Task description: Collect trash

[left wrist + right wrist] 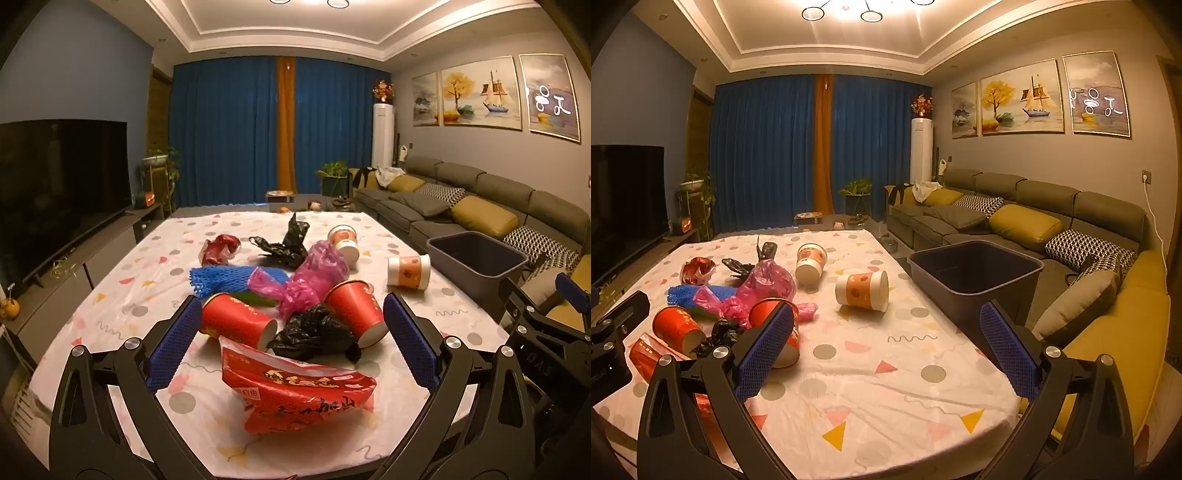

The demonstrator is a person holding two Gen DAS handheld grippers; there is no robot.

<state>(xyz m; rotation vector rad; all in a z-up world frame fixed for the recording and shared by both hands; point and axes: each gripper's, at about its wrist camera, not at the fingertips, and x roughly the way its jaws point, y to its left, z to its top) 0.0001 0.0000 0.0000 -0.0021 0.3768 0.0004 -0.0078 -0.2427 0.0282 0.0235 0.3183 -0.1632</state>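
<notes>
Trash lies in a heap on the table [122,291]: a red snack bag [295,395], two red paper cups [236,321] [356,310], a crumpled black bag [314,336], a pink plastic bag [310,277], blue foam netting [221,278], and two white-and-orange cups [408,271] [345,242]. A dark bin [476,258] stands at the table's right edge; it also shows in the right wrist view [975,275]. My left gripper [291,343] is open above the snack bag, empty. My right gripper [886,343] is open and empty over the tablecloth [886,369], near one red cup [777,332].
A sofa [1034,229] with cushions runs along the right. A television [59,192] stands on a low cabinet at the left. Blue curtains [229,129] hang at the back. A second black bag [286,240] and a red wrapper [219,249] lie further back on the table.
</notes>
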